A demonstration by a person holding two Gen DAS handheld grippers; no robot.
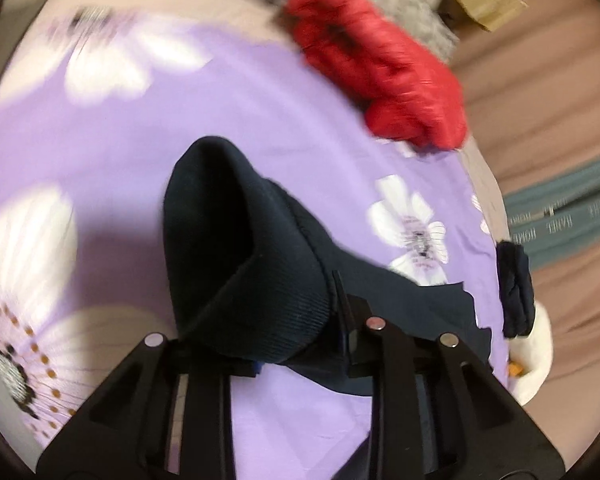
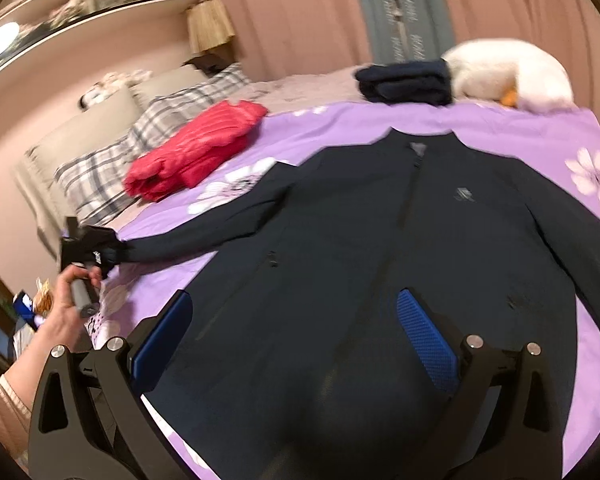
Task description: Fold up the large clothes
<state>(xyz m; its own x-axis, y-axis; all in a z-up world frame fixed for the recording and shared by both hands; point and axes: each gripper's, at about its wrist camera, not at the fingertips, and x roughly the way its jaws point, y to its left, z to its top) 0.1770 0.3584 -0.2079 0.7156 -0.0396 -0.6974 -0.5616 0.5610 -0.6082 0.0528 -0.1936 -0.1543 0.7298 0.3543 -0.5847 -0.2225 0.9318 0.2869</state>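
A dark navy zip jacket (image 2: 360, 240) lies spread face up on a purple floral bedspread (image 2: 540, 136). Its left sleeve stretches out toward the bed's edge. There my left gripper (image 2: 96, 250), held by a person's hand (image 2: 66, 300), clamps the sleeve end. In the left wrist view the ribbed cuff (image 1: 240, 264) stands up between the fingers of the left gripper (image 1: 260, 320), lifted off the bedspread (image 1: 140, 140). My right gripper (image 2: 296, 340) hangs open over the jacket's lower front, blue pads (image 2: 428, 344) wide apart and gripping nothing.
A folded red padded jacket (image 2: 196, 152) (image 1: 376, 68) lies near the plaid pillows (image 2: 108, 176). A folded dark garment (image 2: 406, 82) and a white plush toy (image 2: 508, 76) sit at the far edge. Pink curtains hang behind, and shelves stand at the upper left.
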